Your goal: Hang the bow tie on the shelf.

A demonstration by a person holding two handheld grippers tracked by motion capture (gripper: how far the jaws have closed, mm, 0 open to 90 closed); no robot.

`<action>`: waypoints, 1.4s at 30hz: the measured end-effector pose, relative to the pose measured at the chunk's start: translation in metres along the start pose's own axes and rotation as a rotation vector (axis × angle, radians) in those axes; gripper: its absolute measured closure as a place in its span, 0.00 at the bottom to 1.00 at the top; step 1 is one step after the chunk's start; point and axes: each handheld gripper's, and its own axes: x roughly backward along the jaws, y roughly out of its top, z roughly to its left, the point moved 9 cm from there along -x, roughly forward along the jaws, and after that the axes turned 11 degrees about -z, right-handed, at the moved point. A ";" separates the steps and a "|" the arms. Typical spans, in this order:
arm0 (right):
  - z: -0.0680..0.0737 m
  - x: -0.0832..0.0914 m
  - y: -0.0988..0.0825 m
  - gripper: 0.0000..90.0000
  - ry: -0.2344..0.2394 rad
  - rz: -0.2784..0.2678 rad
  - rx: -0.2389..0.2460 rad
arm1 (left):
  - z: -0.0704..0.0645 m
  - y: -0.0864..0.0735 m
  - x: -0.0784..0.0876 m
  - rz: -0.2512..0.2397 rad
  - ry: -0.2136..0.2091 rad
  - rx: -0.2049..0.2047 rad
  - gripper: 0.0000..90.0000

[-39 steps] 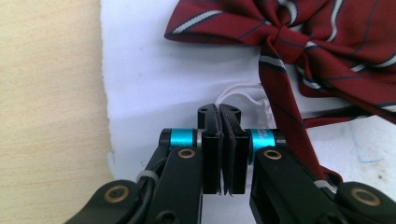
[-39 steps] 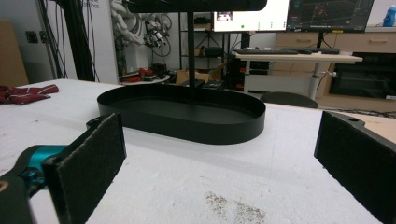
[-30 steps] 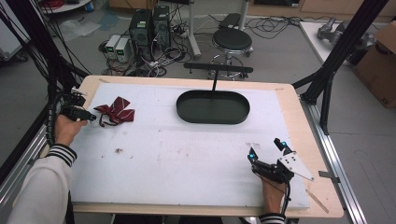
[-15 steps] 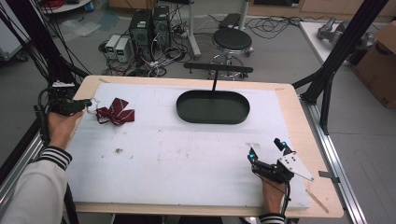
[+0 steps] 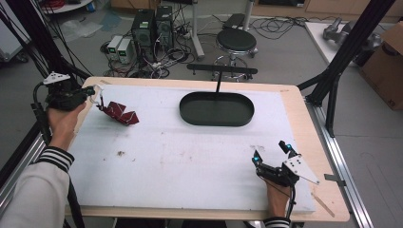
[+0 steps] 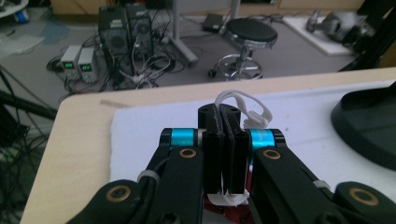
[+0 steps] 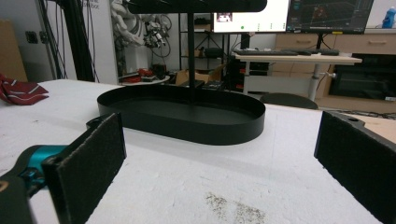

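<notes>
The jaws of the left gripper are pressed together on a white cord loop, which curls out above the pads in the centre of the left gripper view, with a white strip pinched at their lower edge. Red fabric shows just beneath them at the bottom of that frame. In the high view this gripper sits at the upper left, and the cord runs from it down to a dark red folded cloth with white stripes, which lies on the white table cover just right of the gripper; whether the near corner of the cloth is lifted off the cover I cannot tell. The person's left hand, in a striped cuff, holds the gripper at the left edge of the frame.

The jaws of the right gripper stand wide apart with nothing between them, 1 pad at each lower side of the right gripper view. In the high view this gripper rests low at the lower right, well apart from the cloth. Beyond it, in the upper middle, stands a black oval tray with an upright post and crossbar. From the right gripper view the cloth lies at the far left, beside the tray
</notes>
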 end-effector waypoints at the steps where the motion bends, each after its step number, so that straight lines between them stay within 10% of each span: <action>1: 0.000 0.000 0.000 0.01 0.000 0.000 0.000 | -0.003 0.004 0.000 -0.015 -0.005 -0.001 0.97; 19: -0.001 0.000 0.000 0.01 0.002 -0.005 0.007 | -0.055 0.050 -0.011 -0.139 -0.102 -0.004 0.97; 42: 0.000 0.000 0.001 0.01 0.003 -0.007 0.002 | -0.159 0.086 -0.042 -0.183 -0.246 -0.065 0.97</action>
